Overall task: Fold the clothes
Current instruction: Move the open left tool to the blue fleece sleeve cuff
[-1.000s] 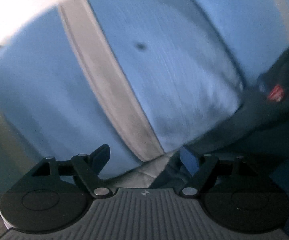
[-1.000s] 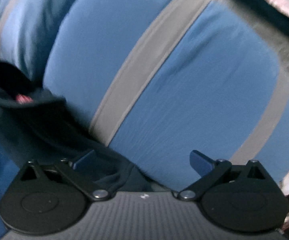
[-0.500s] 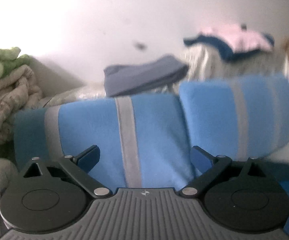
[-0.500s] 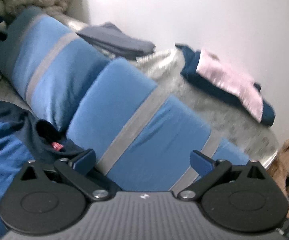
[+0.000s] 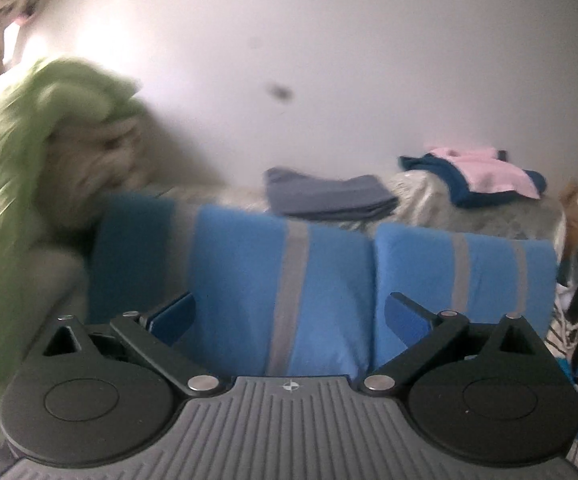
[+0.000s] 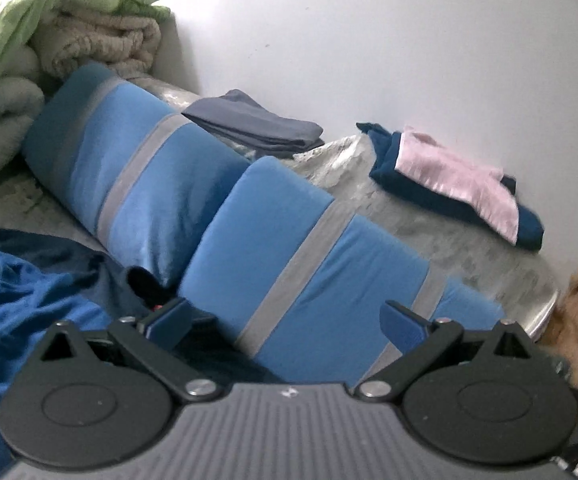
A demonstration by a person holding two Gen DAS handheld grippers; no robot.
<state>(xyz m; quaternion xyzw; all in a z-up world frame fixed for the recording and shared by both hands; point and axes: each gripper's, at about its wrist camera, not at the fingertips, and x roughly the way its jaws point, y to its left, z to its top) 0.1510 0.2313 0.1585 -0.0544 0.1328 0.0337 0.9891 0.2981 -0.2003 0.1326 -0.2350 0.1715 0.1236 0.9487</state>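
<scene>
A dark navy garment (image 6: 101,272) with a small red label lies crumpled on the bed at the foot of two blue pillows (image 6: 289,276), beside bright blue cloth (image 6: 17,300). My right gripper (image 6: 285,320) stands open, raised above the bed, its left finger over the navy garment's edge. My left gripper (image 5: 289,316) is also open and holds nothing, facing the blue pillows (image 5: 273,280). A folded grey-blue garment (image 5: 329,200) (image 6: 253,124) and a folded navy and pink pile (image 5: 485,176) (image 6: 457,184) rest behind the pillows by the wall.
Green and beige blankets (image 6: 61,28) (image 5: 21,168) are stacked at the head of the bed on the left. A brown plush toy (image 6: 577,316) (image 5: 577,208) sits off the right edge of the bed. A white wall (image 5: 329,60) rises behind.
Both grippers have lifted and pulled back from close against the pillows and navy garment; the left let go of the navy cloth. The wall and folded piles have come into view.
</scene>
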